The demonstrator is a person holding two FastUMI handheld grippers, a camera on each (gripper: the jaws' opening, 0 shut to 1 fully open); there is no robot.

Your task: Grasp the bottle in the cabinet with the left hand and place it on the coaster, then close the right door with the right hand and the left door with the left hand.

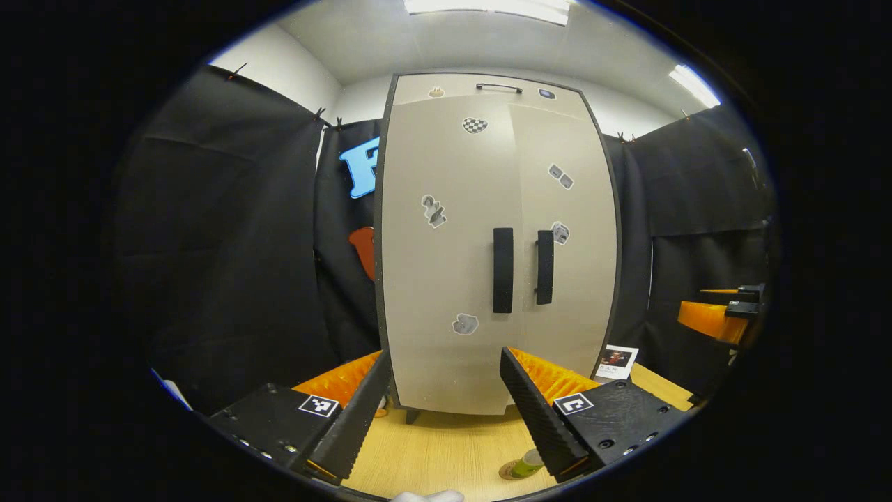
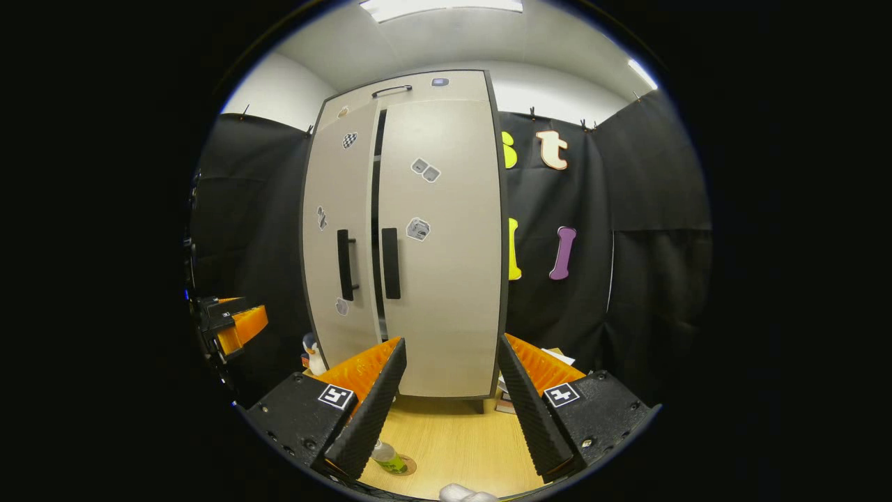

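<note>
Cabinet with both doors nearly closed; bottle standing on the coaster; both grippers spread and empty.

Left gripper view: the left gripper [image 1: 443,401] faces the cabinet [image 1: 496,237] with its fingers wide apart, nothing between them. The left door [image 1: 446,244] and right door [image 1: 568,237] appear closed, their dark handles side by side. The bottle [image 1: 527,464] stands on the coaster [image 1: 507,473] on the wooden table [image 1: 446,450], low between the fingers, partly hidden by the right-hand finger. The other gripper shows at the right edge. Right gripper view: the right gripper [image 2: 446,390] is likewise spread and holds nothing. A dark gap runs between the two doors. The bottle [image 2: 387,457] rests on the coaster [image 2: 405,466] beside the left-hand finger; a penguin figure [image 2: 313,354] stands left of the cabinet base.
</note>
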